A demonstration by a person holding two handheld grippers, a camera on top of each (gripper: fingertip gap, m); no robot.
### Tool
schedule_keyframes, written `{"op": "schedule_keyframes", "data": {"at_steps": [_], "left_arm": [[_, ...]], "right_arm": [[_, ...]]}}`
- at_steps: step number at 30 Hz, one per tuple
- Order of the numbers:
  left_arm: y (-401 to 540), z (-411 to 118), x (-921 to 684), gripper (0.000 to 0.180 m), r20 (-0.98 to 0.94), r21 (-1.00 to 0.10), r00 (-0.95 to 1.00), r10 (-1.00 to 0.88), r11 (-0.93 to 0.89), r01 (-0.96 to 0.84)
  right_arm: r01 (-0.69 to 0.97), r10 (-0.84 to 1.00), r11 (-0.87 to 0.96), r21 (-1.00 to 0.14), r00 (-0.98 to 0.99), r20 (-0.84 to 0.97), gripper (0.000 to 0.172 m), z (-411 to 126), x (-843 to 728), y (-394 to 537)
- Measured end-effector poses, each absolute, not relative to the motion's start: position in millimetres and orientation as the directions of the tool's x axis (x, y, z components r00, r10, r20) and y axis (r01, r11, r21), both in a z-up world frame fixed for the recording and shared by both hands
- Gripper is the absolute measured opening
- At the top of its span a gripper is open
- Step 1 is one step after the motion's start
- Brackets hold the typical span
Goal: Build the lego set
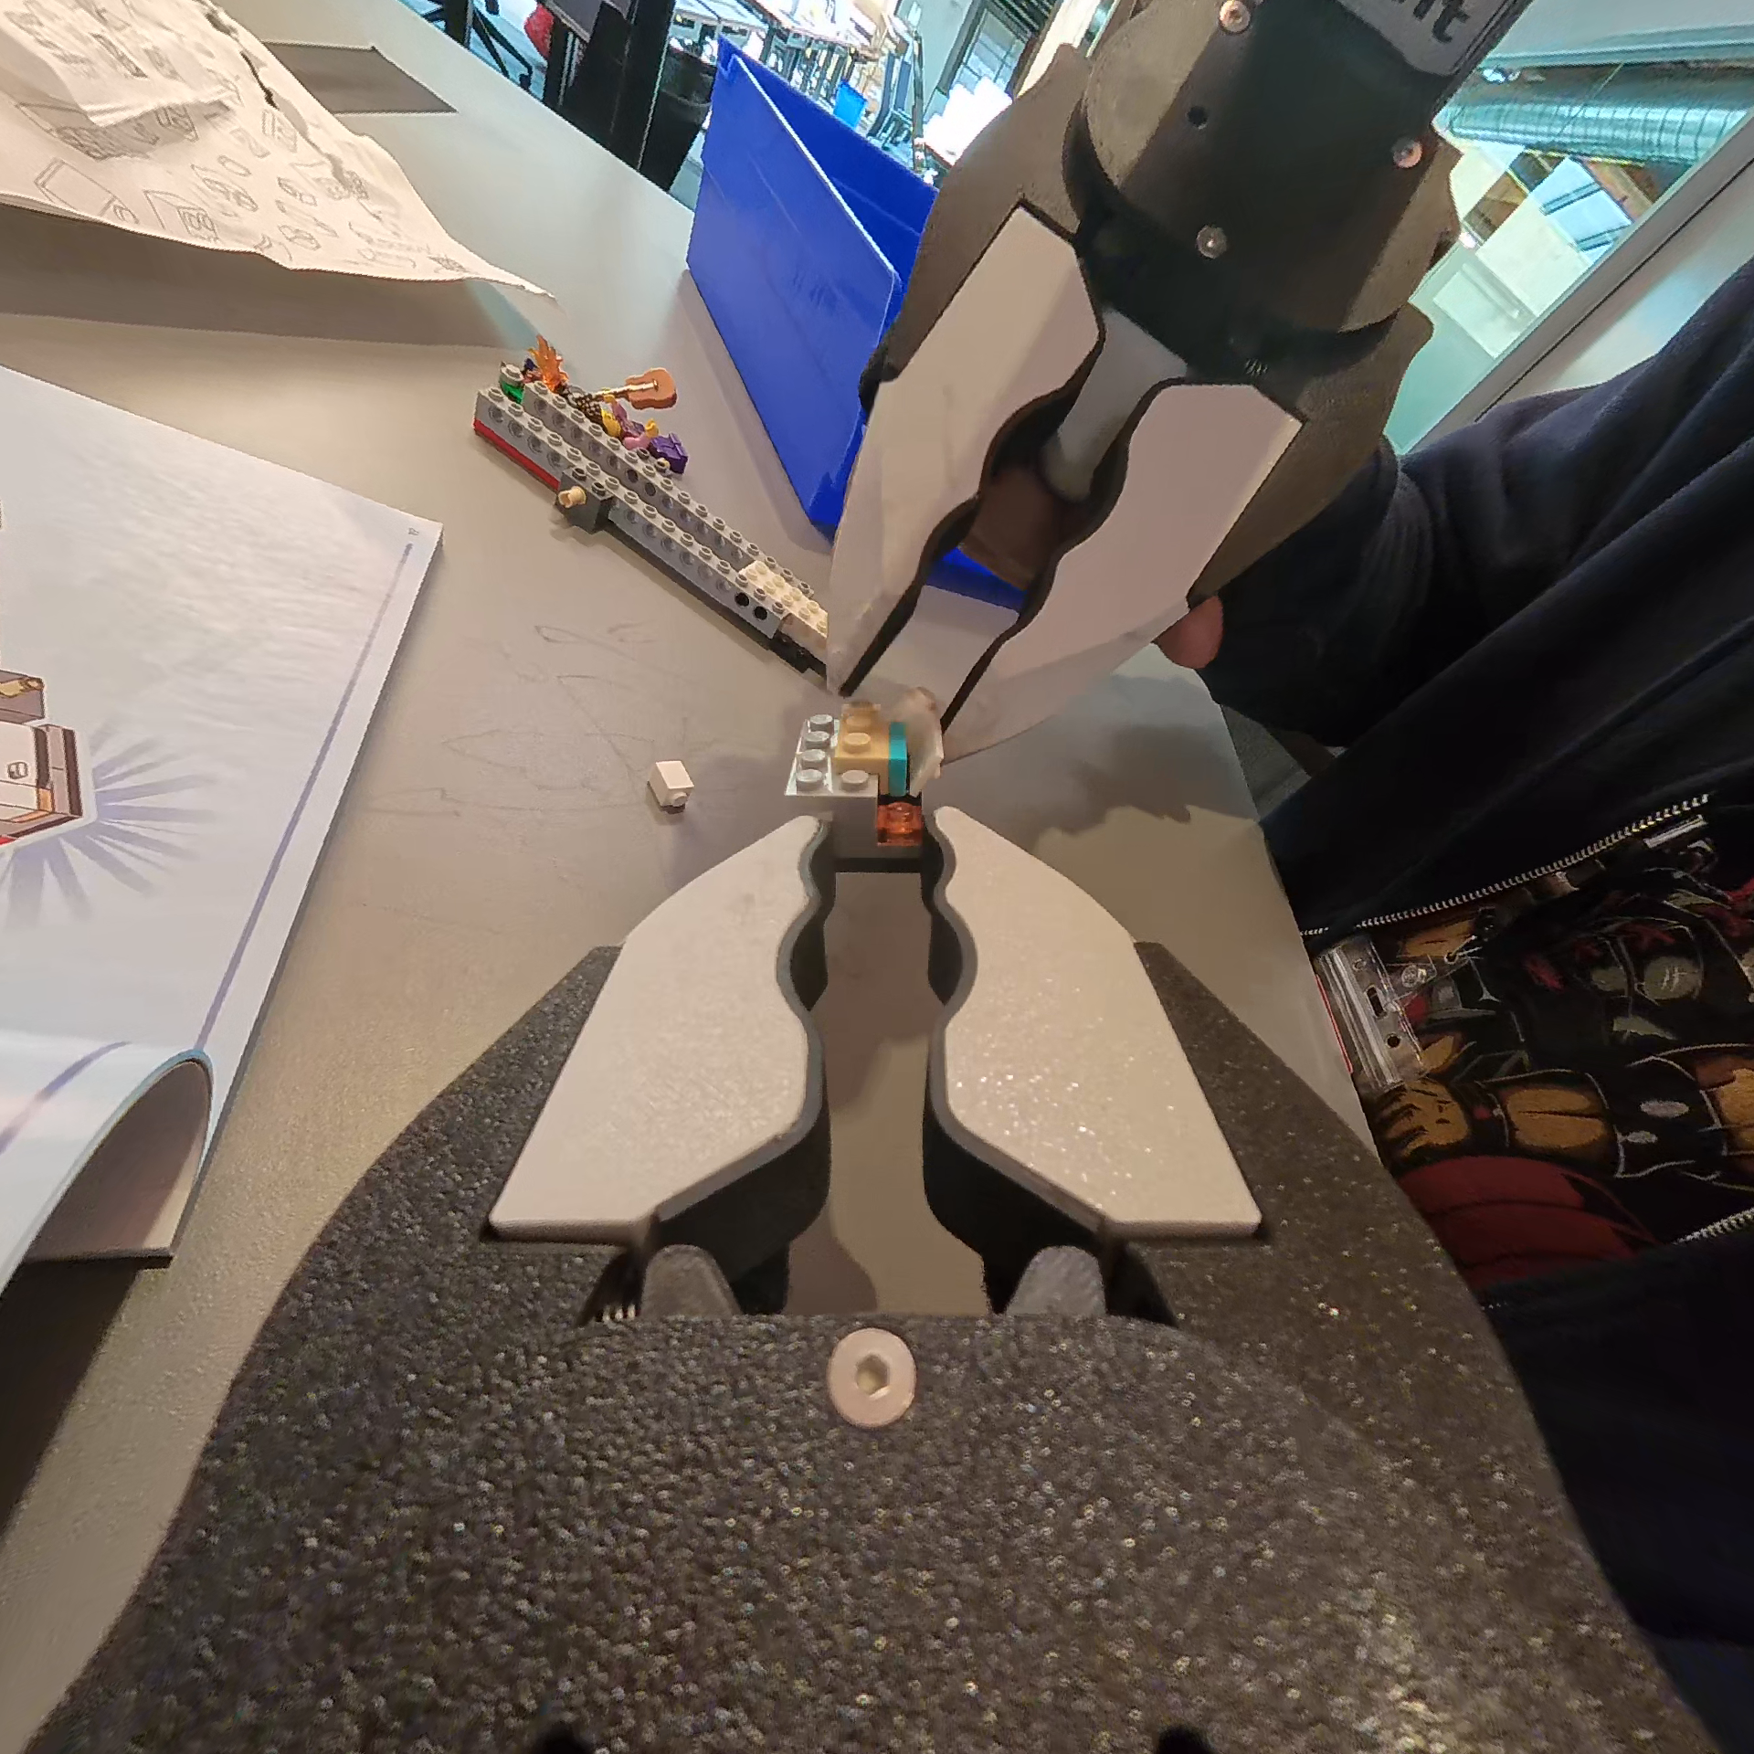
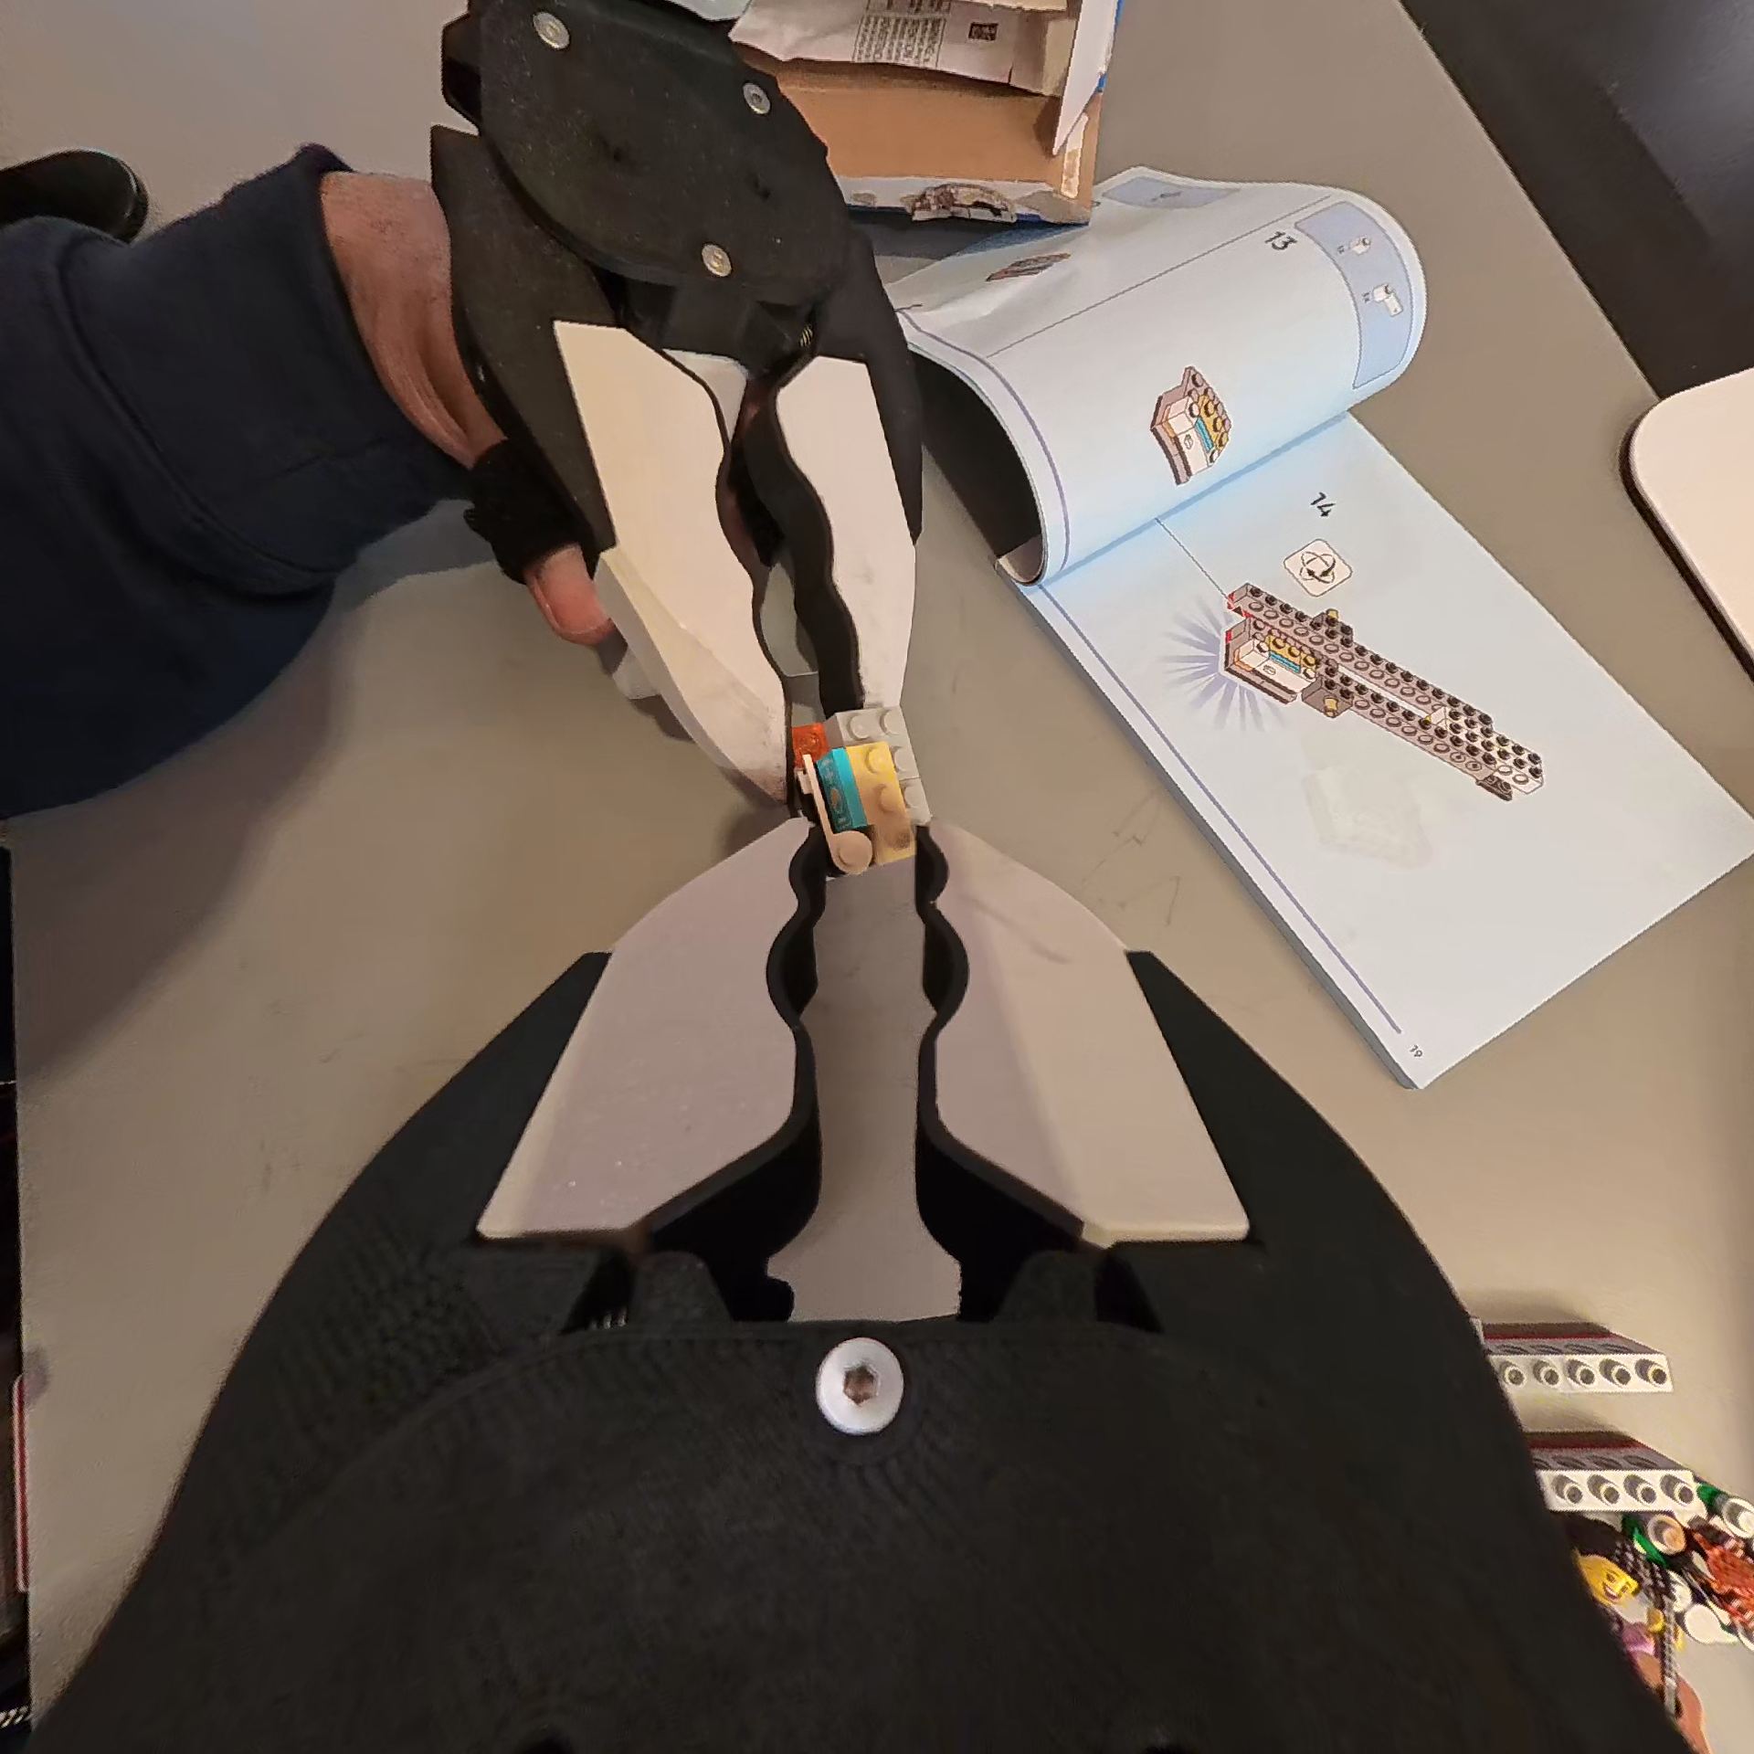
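Small brick assembly (image 1: 854, 759) is pinched at its grey base in left gripper (image 1: 878, 840) jaws, held above the table (image 1: 531, 721). Right gripper (image 2: 859, 854) jaws are spread around its tan end; pad contact cannot be told. Loose white brick (image 1: 670, 786) lies nearby.

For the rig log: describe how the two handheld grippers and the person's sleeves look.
Both grippers, left and right, have a rough black printed body, one silver centre screw, and two pale grey fingers with wavy black inner pads. The sleeves are dark navy; a black fingerless glove is worn.
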State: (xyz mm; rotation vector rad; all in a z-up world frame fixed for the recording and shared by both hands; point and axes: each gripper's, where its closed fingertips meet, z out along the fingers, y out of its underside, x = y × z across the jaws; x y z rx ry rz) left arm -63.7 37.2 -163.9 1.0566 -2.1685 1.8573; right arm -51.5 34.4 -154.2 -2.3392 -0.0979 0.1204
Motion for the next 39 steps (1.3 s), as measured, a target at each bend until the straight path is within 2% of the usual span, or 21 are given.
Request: {"op": "schedule_keyframes", "data": {"at_steps": [11, 17, 24, 28, 30, 34, 39], "left_arm": [[37, -163, -65, 0.017, 0.493, -0.835, -0.76, -0.423, 0.014, -0.549], [37, -159, -65, 0.017, 0.503, -0.837, -0.76, -0.412, -0.012, -0.547], [42, -151, -60, 0.017, 0.52, -0.839, -0.751, -0.406, -0.077, -0.539], [45, -149, -57, 0.017, 0.518, -0.843, -0.746, -0.418, -0.104, -0.527], [44, -148, -55, 0.017, 0.515, -0.847, -0.748, -0.419, -0.112, -0.52], [37, -145, -54, 0.017, 0.5, -0.858, -0.764, -0.407, -0.114, -0.501], [30, -142, -56, 0.017, 0.496, -0.863, -0.781, -0.38, -0.118, -0.491]], "right_arm": [[0.01, 0.119, -0.679, -0.734, 0.988, -0.097, 0.018, -150, -53, 34], [0.051, 0.141, -0.631, -0.774, 0.989, -0.049, 0.023, -141, -53, 35], [0.303, 0.168, -0.429, -0.851, 0.952, 0.255, 0.036, -136, -50, 25], [0.407, 0.051, -0.28, -0.869, 0.911, 0.41, 0.048, -141, -43, 27], [0.481, 0.028, -0.225, -0.848, 0.873, 0.487, 0.049, -141, -45, 27], [0.661, -0.002, -0.165, -0.732, 0.742, 0.67, 0.048, -133, -51, 25], [0.705, -0.062, -0.147, -0.693, 0.693, 0.718, 0.042, -129, -48, 20]]}}
